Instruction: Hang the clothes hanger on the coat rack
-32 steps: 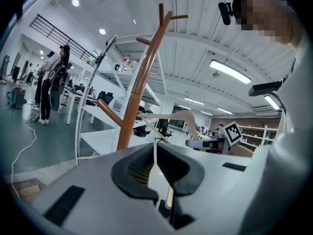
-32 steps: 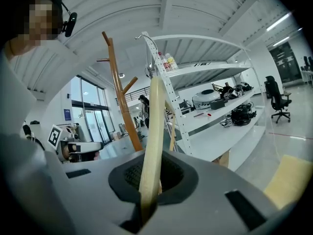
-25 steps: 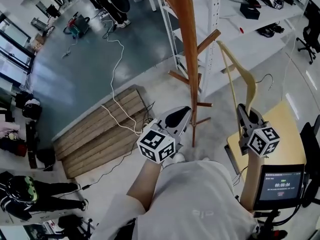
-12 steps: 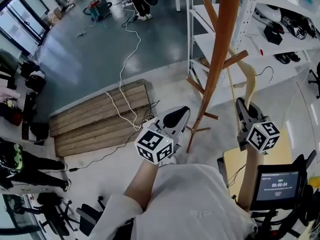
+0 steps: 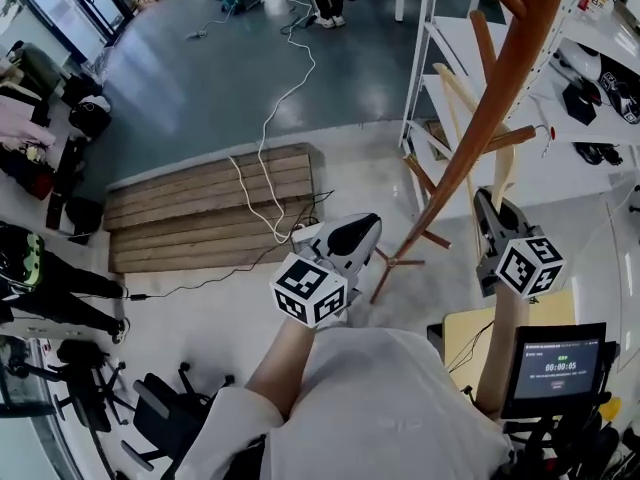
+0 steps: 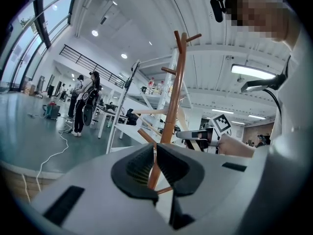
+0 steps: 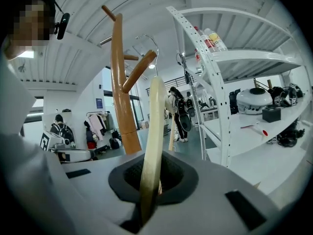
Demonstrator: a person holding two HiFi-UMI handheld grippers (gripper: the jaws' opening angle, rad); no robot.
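Your right gripper [image 5: 487, 210] has its fingers clamped on the lower end of the pale wooden clothes hanger [image 5: 502, 180]. That grip leaves the whole upper part free to reach out ahead of you towards one o'clock. The hanger's wire hook [image 7: 146, 45] sits close by the tip of an upward-slanting peg [image 7: 139, 70] on the coat rack [image 5: 490, 108]. No view shows whether the wire has passed over that peg, so I judge the hanging not yet finished. Your left gripper [image 5: 362, 233] hangs low at twelve o'clock with its fingers drawn together on nothing. The rack's pole only shows behind them in the left gripper view, so that hand seems to be kept clear of the work. The rack leans across your view and its pole stands between the two grippers. Its lower pegs and feet spread out near the right gripper, and the hanger's arm could catch on them. Directly behind the rack, at one to two o'clock, a white shelving unit [image 7: 249, 57] crowds the space where the hook must swing. A wooden pallet [image 5: 210, 218] and a white cable [image 5: 270, 148] lie on the floor at ten to eleven o'clock, well apart from the job. A small screen [image 5: 558, 368] stands at four o'clock beside your right forearm.
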